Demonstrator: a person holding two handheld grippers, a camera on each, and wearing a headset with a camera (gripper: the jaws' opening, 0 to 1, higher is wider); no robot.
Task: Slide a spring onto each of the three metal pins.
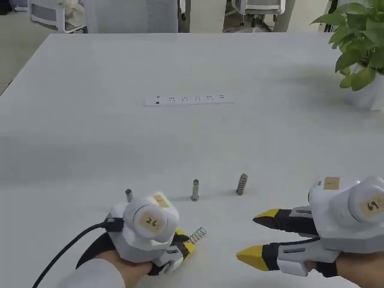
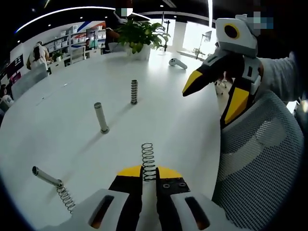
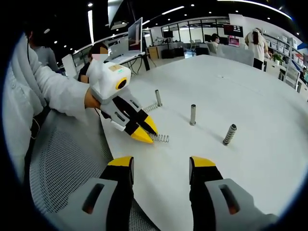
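Three metal pins stand in a row on the white table. The right pin wears a spring. The middle pin and the left pin are bare. My left gripper hovers just in front of the row, shut on one end of a spring that sticks out past its tips. A second loose spring lies at the foot of the left pin. My right gripper hangs open with nothing in it, to the right of the left one and in front of the right pin.
A white power strip lies flat at mid-table. A potted plant stands at the far right edge. A mesh chair back is near the table's front edge. People are at desks in the distance.
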